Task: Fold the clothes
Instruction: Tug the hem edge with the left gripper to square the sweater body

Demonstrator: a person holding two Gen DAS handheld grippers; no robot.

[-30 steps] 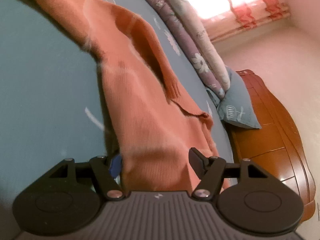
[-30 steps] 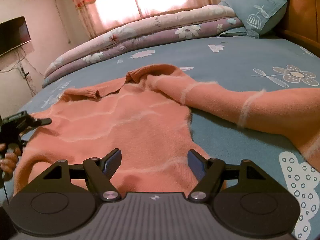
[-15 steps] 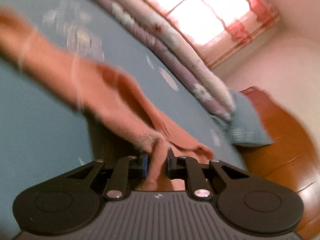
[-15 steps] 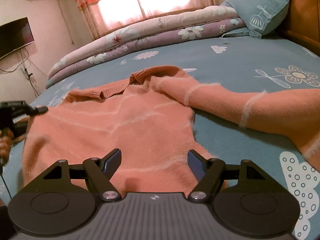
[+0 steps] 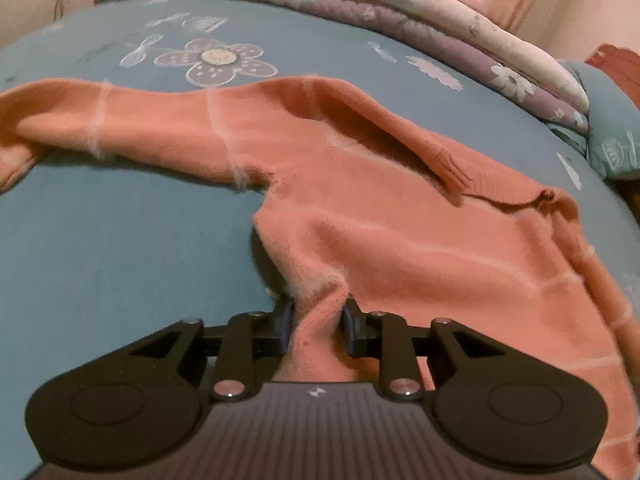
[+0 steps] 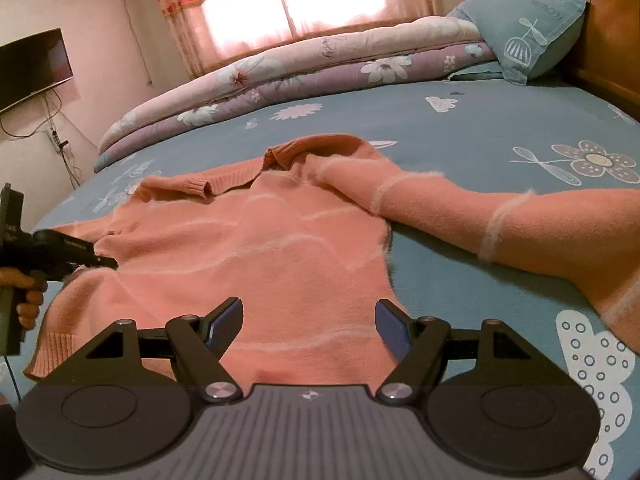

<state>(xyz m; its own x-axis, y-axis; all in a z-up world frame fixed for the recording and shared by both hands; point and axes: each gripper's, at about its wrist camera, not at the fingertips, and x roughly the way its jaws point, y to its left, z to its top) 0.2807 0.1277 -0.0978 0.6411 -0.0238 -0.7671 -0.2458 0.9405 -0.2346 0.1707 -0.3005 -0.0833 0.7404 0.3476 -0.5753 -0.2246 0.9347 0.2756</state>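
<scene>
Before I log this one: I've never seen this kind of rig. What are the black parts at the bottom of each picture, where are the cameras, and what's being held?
There is no robot here. A person holds a hand tool in each hand, each with a two-finger claw and a camera looking forward along its fingers; the black parts are that tool's own claw.

The left-hand camera shows the left claw pinching a fold at the side of the orange sweater; its jaws are opening slightly, with the cloth still between them.

The right-hand camera shows the right claw standing open above the sweater's hem, holding nothing. At its left edge you see the other tool in the person's hand.

The sweater lies on a blue flowered bedsheet, one sleeve stretched out sideways. A rolled quilt and a pillow lie behind.
</scene>
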